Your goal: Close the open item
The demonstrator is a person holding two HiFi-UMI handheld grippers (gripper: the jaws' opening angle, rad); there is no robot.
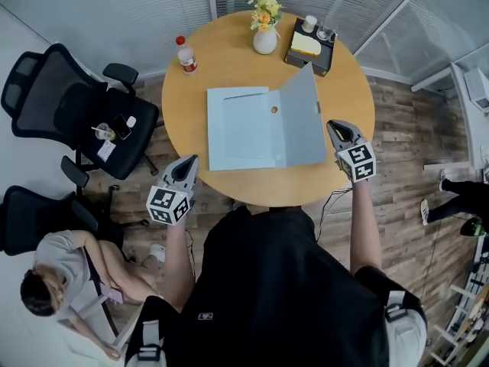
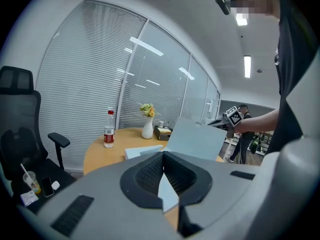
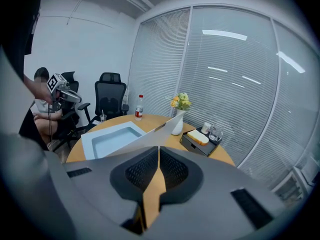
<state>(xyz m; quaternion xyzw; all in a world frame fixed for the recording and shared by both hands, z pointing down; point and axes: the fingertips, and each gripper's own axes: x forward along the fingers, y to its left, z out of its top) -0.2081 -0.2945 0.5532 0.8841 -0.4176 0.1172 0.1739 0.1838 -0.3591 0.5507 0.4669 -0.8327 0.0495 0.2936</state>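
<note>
Left gripper (image 1: 188,164): held at the near left, fingers pressed together and empty, aimed toward the far side with a slight downward tilt. Left forearm (image 1: 177,258): bare, extended forward from the torso. Right gripper (image 1: 337,127): held at the right, farther forward than the left, fingers likewise together and empty, tilted downward. Right forearm (image 1: 365,220): bare, extended forward. The two grippers are well apart.

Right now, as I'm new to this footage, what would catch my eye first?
A pale blue flat box lies open in the middle of the round wooden table, its lid raised on the right. The left gripper and the right gripper, both shut and empty, flank it on the near side. A vase of yellow flowers stands at the far rim.
</note>
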